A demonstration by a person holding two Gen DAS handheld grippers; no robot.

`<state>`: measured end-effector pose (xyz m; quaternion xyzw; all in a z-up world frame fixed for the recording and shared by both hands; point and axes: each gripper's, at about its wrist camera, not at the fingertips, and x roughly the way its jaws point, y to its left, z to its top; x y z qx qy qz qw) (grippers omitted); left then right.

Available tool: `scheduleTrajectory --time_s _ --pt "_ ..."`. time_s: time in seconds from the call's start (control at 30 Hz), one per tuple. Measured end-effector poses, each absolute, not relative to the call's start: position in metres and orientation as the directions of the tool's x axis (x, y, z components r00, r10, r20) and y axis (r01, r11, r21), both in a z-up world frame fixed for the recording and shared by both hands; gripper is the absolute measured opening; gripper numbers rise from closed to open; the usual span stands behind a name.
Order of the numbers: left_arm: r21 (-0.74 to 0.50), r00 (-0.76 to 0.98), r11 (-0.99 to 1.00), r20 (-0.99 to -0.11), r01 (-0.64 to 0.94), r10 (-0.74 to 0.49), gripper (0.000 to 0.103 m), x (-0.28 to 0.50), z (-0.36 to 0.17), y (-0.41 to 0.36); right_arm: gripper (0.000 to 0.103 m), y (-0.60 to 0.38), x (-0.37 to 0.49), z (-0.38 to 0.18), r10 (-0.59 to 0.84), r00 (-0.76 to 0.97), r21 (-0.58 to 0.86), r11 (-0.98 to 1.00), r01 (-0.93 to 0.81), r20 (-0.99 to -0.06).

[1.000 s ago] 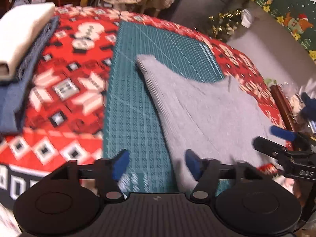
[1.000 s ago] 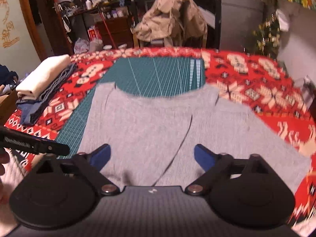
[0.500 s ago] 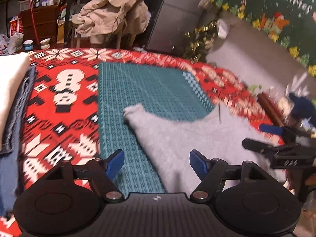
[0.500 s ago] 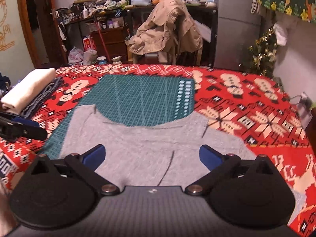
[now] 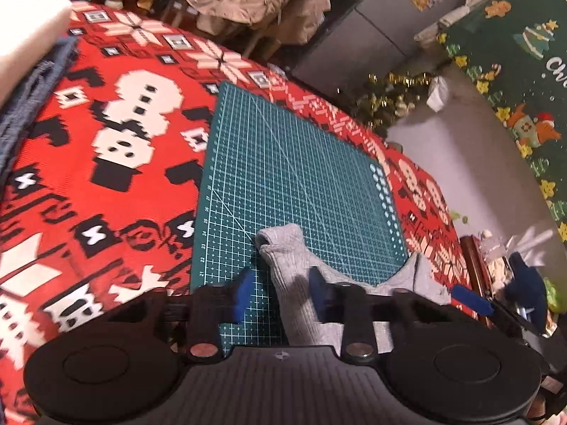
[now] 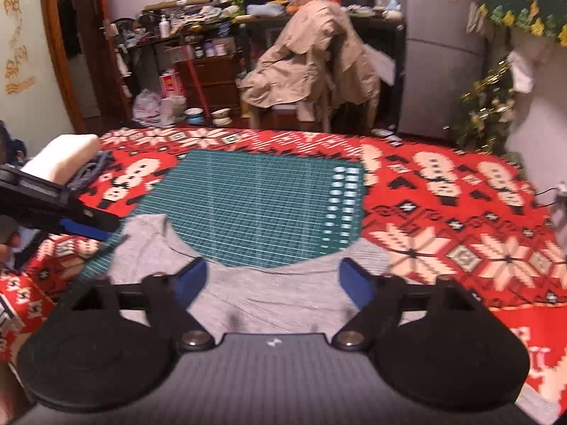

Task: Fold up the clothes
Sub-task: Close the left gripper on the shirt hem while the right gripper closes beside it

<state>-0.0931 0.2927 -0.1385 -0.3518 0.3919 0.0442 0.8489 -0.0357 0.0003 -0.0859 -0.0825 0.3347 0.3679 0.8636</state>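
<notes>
left gripper (image 5: pixel 280 295): fingers (image 5: pixel 242 294) narrowed around a ribbed strap of the grey top (image 5: pixel 301 294), cloth between the blue pads, contact not clear. strap tip ahead of the fingers, on the green mat (image 5: pixel 294 184). right gripper (image 6: pixel 273 283): fingers (image 6: pixel 189 281) spread wide, low over the grey top (image 6: pixel 269 301), neckline curve just ahead of the pads, holding nothing. left gripper (image 6: pixel 76 225) visible left of the right fingers, at the top's strap. red patterned cloth (image 6: pixel 460 241) under the mat. folded stack (image 6: pixel 60 163) far left of the fingers.
</notes>
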Motion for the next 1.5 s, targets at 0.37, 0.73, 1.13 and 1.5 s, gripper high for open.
scheduleTrajectory --time_s 0.37,0.73,1.13,1.5 --pt "-0.528 0.686 0.781 -0.704 -0.333 -0.184 0.005 -0.072 -0.153 0.291 0.025 0.065 -0.034 -0.100 0.676 0.321 0.217 0.584 -0.782 -0.663" --pt "-0.553 0.720 0.760 -0.674 -0.342 -0.166 0.015 -0.092 -0.143 0.296 0.000 0.123 -0.035 -0.116 0.704 0.242 0.261 0.527 -0.809 -0.668" --pt "-0.531 0.707 0.788 -0.683 -0.311 -0.182 0.007 -0.105 -0.146 0.263 0.001 0.142 -0.043 -0.133 0.687 0.209 0.257 0.510 -0.821 -0.696" --pt "-0.530 0.706 0.784 -0.686 -0.321 -0.175 0.006 -0.110 -0.153 0.261 0.001 0.170 -0.014 -0.137 0.718 0.137 0.321 0.463 -0.826 -0.683"
